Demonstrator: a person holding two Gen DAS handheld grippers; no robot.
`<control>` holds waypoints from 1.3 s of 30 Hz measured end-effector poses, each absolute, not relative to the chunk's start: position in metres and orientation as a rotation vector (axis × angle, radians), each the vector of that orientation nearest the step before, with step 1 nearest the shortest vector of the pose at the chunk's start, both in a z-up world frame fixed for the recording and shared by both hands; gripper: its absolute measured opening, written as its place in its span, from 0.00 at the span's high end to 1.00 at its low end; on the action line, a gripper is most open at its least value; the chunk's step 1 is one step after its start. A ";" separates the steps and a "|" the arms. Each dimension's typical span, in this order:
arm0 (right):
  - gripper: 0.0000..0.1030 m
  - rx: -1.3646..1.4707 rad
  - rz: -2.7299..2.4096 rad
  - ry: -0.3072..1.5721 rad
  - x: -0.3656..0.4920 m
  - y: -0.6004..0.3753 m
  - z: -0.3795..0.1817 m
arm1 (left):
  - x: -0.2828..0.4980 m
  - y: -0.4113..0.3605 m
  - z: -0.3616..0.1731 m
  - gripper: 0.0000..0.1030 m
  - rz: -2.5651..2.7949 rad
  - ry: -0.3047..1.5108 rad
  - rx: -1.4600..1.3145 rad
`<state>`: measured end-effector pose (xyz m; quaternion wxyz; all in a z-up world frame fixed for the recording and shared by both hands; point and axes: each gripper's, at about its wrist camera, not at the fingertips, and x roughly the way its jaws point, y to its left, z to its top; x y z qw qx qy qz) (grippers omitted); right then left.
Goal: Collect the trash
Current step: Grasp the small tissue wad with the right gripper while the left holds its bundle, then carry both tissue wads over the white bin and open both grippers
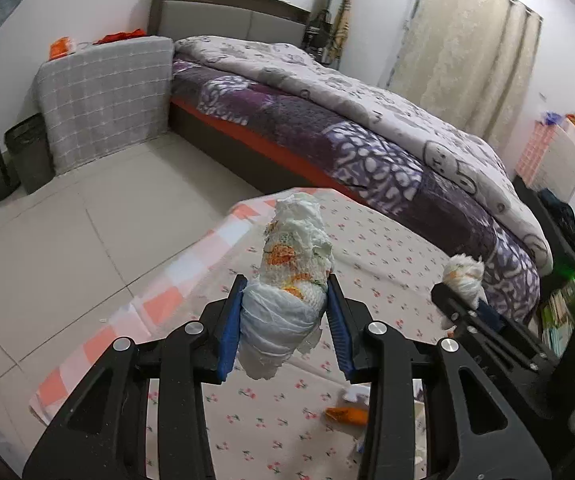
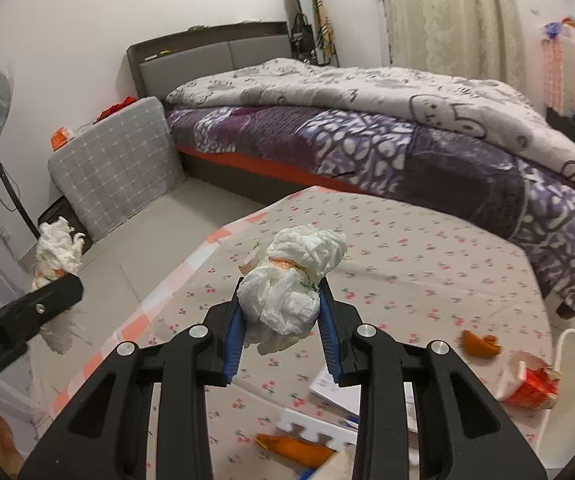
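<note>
Gripping a rolled diaper in my left gripper, I am holding it above the floral mat beside the bed. My right gripper is squeezing a crumpled white wad above that mat, with orange scraps lying below.

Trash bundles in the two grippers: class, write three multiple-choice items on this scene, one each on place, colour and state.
1. Where does the black bin stand?
A. on the bed
B. on the floor by the grey checked cushion
C. on the flowered mat

2. What colour are the finger pads?
A. blue
B. green
C. yellow

3. What is the right gripper doing?
A. hanging open
B. gripping an orange peel
C. gripping a white wad

Answers: B, it sits beside the cushion; A, blue strips line both fingers; C, the wad sits clamped between the pads.
</note>
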<state>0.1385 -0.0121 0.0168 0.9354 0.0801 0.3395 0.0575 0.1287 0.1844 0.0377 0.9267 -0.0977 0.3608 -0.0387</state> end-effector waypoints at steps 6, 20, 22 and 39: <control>0.68 0.175 0.088 0.701 0.115 -0.052 0.018 | 0.122 0.143 0.031 0.64 -0.131 0.749 -0.138; 0.68 0.270 -0.060 0.689 0.079 -0.158 0.006 | 0.115 0.048 0.012 0.64 -0.240 0.760 -0.046; 0.68 0.283 -0.077 0.689 0.077 -0.171 0.006 | 0.114 0.036 0.010 0.64 -0.252 0.757 -0.036; 0.68 0.346 -0.184 0.711 0.052 -0.236 0.002 | 0.101 -0.034 -0.001 0.64 -0.354 0.761 0.040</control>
